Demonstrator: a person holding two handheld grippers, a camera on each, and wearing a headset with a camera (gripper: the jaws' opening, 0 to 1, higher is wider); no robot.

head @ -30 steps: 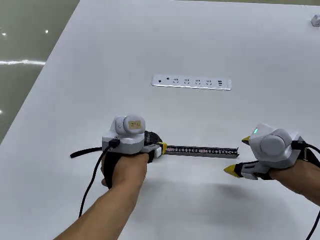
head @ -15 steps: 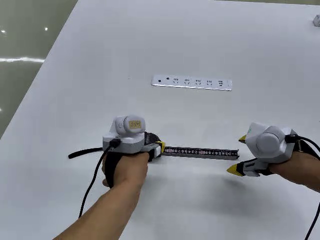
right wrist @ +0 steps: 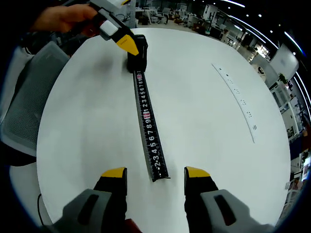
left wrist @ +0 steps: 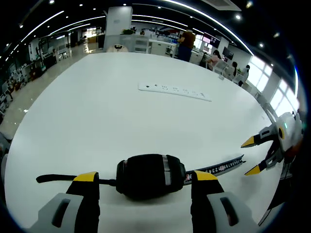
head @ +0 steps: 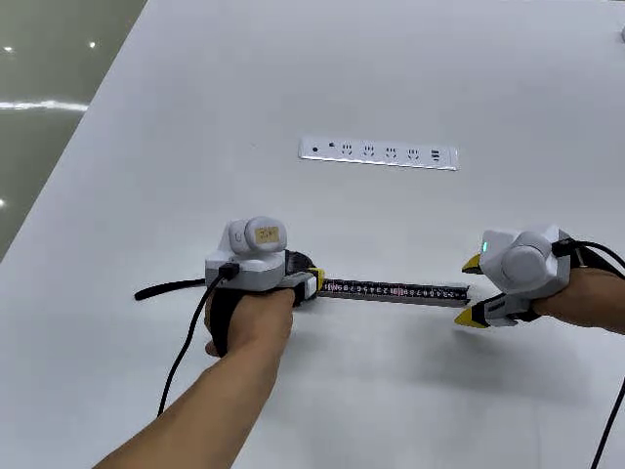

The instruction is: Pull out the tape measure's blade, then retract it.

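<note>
Head view overhead, downward; gripper views low, face-to-face, sharing blade.

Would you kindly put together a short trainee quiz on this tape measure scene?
1. Which gripper has the tape measure case between its jaws?
2. What lies on the table beyond the blade? A power strip; B mug; C scissors.
3. True or false: the right gripper is shut on the blade's tip.
Key: 1 left gripper; 2 A; 3 false, its jaws stand open either side of the tip.
</note>
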